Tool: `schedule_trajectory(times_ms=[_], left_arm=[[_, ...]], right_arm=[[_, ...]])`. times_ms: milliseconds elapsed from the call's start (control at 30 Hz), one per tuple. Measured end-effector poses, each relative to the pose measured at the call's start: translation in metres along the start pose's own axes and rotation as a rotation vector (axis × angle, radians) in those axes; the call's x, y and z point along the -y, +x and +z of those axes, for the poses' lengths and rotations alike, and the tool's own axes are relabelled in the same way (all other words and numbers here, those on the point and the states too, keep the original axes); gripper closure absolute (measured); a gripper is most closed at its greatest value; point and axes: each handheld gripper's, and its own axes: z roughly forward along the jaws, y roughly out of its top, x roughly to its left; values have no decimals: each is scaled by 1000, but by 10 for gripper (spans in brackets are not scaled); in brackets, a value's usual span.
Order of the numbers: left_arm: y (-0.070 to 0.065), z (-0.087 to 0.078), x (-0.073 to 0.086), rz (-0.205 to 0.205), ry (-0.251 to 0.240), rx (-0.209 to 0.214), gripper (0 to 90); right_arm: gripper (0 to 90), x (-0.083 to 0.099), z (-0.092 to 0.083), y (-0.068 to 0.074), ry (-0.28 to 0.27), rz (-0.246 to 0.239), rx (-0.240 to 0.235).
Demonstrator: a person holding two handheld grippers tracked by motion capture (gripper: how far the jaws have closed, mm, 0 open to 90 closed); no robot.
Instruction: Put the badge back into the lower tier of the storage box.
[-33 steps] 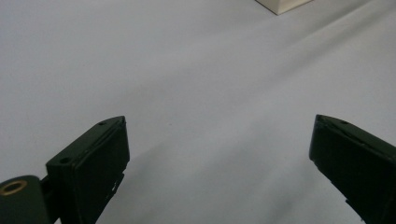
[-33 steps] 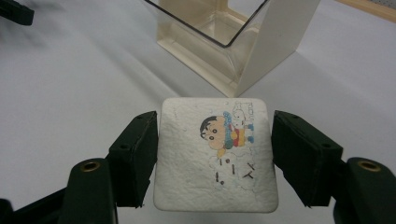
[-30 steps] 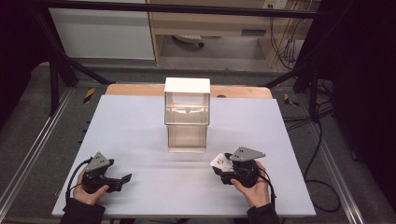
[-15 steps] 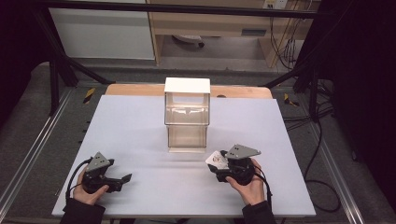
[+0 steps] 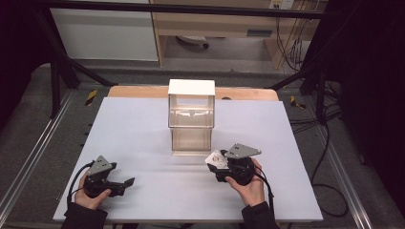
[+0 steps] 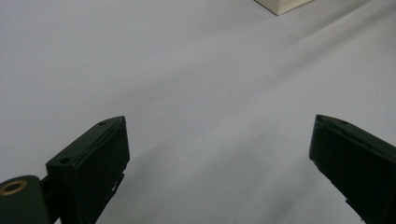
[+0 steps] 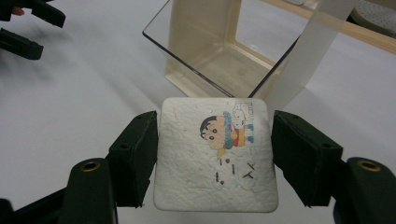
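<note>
1. Compared with a second back, the right gripper point(image 5: 216, 161) has crept a bit left and toward the box with its tile; the left gripper point(image 5: 128, 182) is parked right where it was.
2. Right gripper is clamped on the two side edges of a square white ceramic coaster with rounded corners and a cartoon kid printed on it point(image 7: 216, 161). It's as closed as it gets, with the tile held flat between the pads.
3. That coaster sits just above the counter point(image 5: 143, 133), near the front right corner of the clear plastic box with a white lid and beige base point(image 5: 191, 117), not touching it.
4. In the right gripper view the box is straight ahead, its open front facing the coaster.
5. Left gripper's jaws are spread wide with nothing in them, low over the bare pale counter at the near left, well apart from the box.
</note>
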Motion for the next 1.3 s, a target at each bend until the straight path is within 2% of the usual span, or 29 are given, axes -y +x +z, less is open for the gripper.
schedule_trajectory(times_ms=[633,1300], left_arm=[[0,0,0,1,0,0,42],[0,-1,0,3,0,2,43]], right_arm=[[333,-24,13,2,-42,4,6],[333,-40,34,2,-54,9,28]])
